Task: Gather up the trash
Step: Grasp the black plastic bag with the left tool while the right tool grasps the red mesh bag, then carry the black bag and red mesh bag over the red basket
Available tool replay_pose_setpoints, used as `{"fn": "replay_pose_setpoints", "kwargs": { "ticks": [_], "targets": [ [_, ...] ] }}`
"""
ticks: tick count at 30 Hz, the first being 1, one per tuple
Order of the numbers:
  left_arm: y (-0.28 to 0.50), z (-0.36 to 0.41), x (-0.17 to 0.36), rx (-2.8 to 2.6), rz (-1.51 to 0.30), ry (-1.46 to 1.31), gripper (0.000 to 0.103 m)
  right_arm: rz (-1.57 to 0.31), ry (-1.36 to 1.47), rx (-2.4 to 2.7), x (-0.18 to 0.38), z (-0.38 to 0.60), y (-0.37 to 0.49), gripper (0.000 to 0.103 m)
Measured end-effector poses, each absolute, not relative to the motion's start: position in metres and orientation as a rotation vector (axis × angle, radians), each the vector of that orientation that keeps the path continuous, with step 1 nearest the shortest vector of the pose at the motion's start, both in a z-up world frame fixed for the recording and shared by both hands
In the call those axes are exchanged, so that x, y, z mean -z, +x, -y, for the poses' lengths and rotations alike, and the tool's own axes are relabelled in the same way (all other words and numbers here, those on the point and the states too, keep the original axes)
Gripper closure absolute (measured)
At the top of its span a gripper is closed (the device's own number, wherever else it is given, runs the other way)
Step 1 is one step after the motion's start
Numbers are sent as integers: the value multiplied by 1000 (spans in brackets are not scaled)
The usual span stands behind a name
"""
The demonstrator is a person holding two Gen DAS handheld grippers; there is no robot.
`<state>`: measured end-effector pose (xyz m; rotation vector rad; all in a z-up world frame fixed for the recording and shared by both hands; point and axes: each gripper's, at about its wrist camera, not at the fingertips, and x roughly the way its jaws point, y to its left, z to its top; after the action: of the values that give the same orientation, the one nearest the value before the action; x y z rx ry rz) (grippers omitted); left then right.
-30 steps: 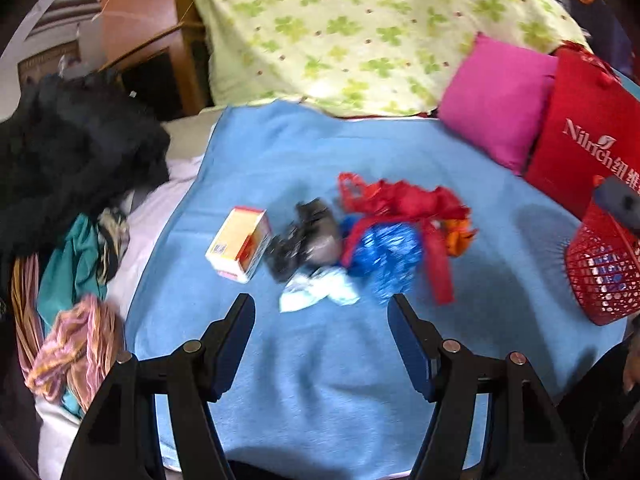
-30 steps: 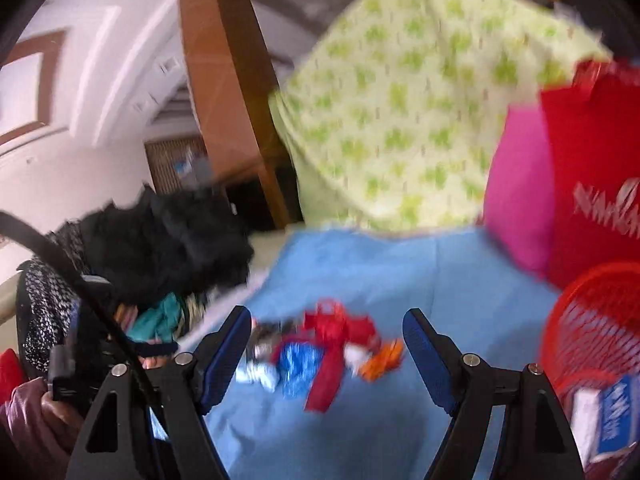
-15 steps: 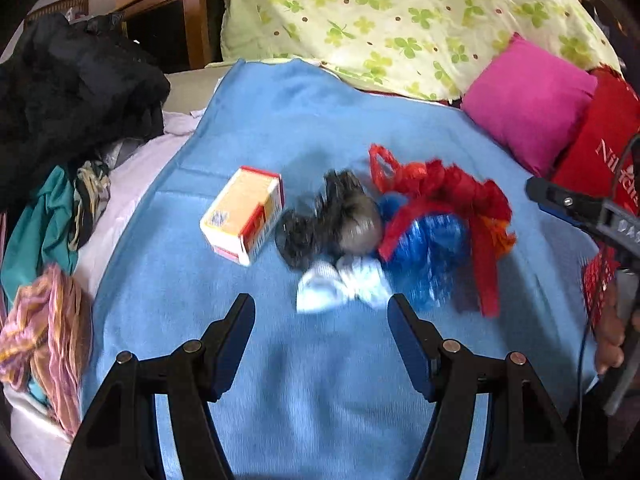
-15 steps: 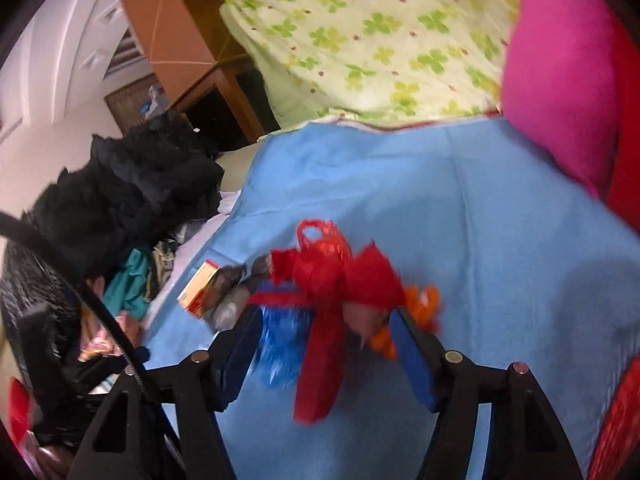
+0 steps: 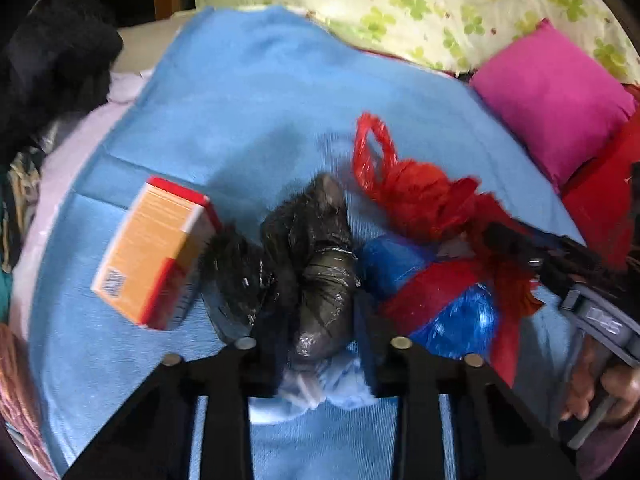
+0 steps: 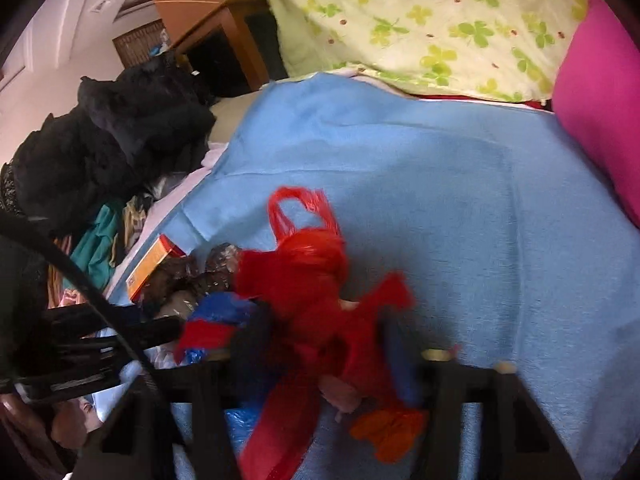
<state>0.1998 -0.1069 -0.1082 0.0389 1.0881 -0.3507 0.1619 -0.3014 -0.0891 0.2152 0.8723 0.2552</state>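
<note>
Fingers of my left gripper [image 5: 320, 332] sit narrowed around the black plastic bag [image 5: 316, 256], one on each side of its lower end; whether they actually press it I cannot tell through the blur. Through the left wrist camera, that bag lies on the blue blanket [image 5: 248, 100] over the bed, touching an orange and red box [image 5: 156, 252] on its left. A pale crumpled bag [image 5: 320, 384] lies just below it, between my fingers' bases. To the right are a blue bag [image 5: 452, 316] and a red plastic bag [image 5: 416, 196] with a loop handle. My right gripper [image 5: 560, 276] enters from the right edge over the red bag. A pink cushion [image 5: 556, 96] leans at the far right, with green-patterned bedding [image 5: 400, 4] behind.

Through the right wrist camera, my right gripper [image 6: 324, 356] has its fingers narrowed on either side of the red plastic bag [image 6: 304, 280]; blur hides any contact. An orange scrap [image 6: 388, 428] lies beneath. Dark clothes [image 6: 120, 128] are piled to the left of the blanket.
</note>
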Motion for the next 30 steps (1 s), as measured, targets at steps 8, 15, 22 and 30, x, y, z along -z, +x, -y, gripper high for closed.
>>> {"fn": "replay_pose_setpoints", "kwargs": {
  "ticks": [8,15,22,30],
  "targets": [
    [182,102,97,378,-1047,23,90,-785,265,-270,65,312,141,69],
    [145,87,48,386,-931,30,92,-668,352,-291,30,332,108,69],
    [89,99,-18,406,-764,83,92,-536,323,-289,-5,335,58,69],
    [39,139,-67,406,-606,184,91,-361,283,-242,-39,349,-8,69]
  ]
}}
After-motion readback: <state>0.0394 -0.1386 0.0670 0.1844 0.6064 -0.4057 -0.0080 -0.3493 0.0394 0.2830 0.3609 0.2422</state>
